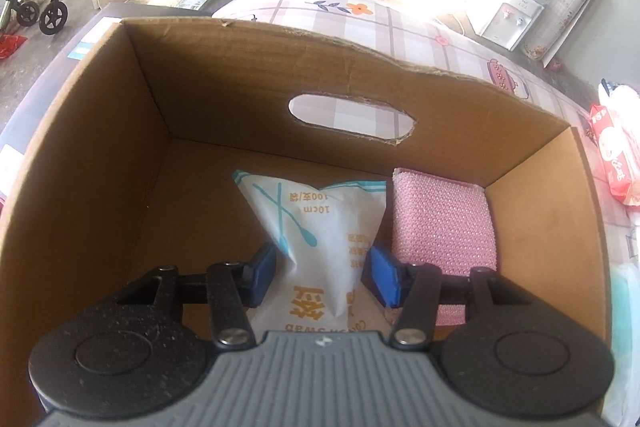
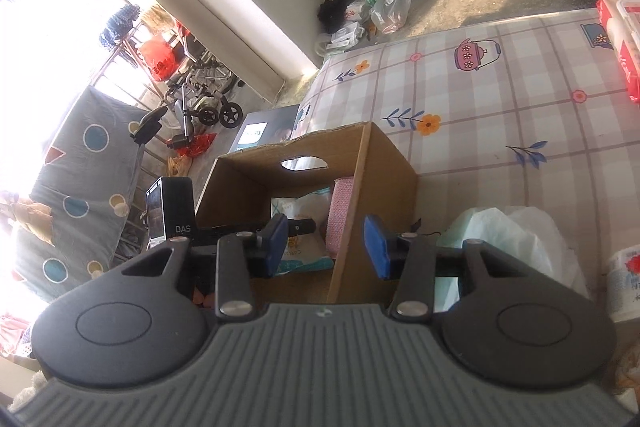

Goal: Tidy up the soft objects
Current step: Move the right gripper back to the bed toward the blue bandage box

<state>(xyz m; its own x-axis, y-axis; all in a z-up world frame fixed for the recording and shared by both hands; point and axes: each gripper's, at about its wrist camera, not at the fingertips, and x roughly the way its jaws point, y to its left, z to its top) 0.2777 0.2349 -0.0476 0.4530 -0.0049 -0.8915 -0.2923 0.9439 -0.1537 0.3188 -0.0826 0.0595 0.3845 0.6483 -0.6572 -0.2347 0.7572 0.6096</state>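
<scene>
Patterned bedding (image 2: 480, 99) carries a cardboard box (image 1: 100, 167) where left tongs (image 1: 324, 273) pinch a swab packet (image 1: 320, 227) beside pink sponge (image 1: 442, 227); right tongs (image 2: 326, 245) gape.

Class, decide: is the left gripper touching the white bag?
Touching. Left wrist view: both pads of the left gripper press the white bag, pinching it narrow.

The brown corrugated-cardboard box (image 1: 100, 163) is looking matt and rough-edged; the white plastic cotton-swab bag (image 1: 320, 227) is showing a smooth sheen; the pink sponge pad (image 1: 442, 227) is appearing bumpy.

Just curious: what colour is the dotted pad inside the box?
Pink, with tiny pale dots; the pad shows best in the left wrist view.
</scene>
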